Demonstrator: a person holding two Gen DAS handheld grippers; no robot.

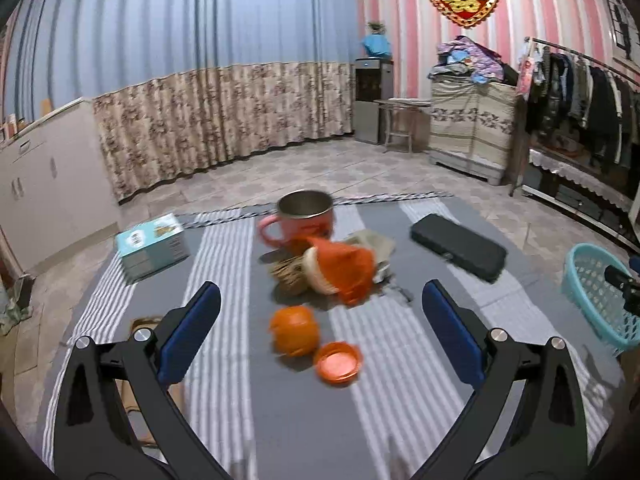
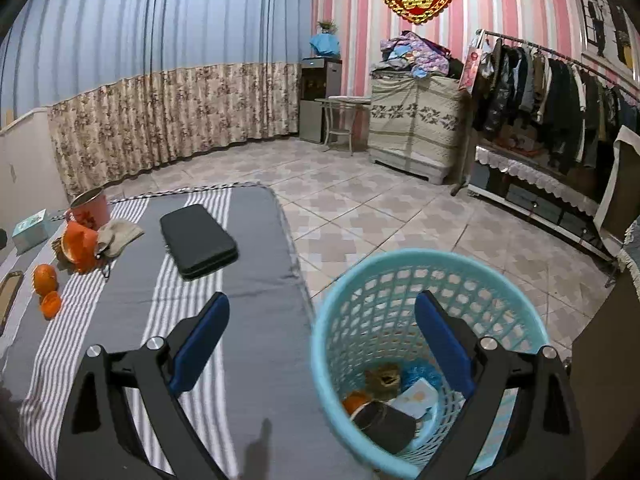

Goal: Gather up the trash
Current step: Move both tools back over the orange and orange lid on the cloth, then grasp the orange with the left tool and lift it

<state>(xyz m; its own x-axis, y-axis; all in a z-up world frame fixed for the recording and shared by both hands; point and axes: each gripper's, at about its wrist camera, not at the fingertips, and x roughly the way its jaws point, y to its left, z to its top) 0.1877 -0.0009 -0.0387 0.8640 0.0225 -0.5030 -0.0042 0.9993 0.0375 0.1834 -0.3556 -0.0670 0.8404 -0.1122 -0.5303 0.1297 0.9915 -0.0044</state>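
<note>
We see a teal plastic basket (image 2: pixel 400 280) with lattice walls standing upright just off the edge of the striped grey surface (image 2: pixel 248 300). At its bottom lie an orange scrap (image 2: pixel 354 402), a dark cylindrical container (image 2: pixel 384 426) on its side, a white carton (image 2: pixel 416 398), a blue tuft (image 2: pixel 422 376) and a brownish crumpled piece (image 2: pixel 384 376). On the surface we find a small orange jar (image 1: pixel 295 330) with its orange lid (image 1: pixel 338 363) lying open side up just beside it, and beyond them a crumpled orange bag (image 1: pixel 346 270) against a straw-coloured bundle (image 1: pixel 288 276).
</note>
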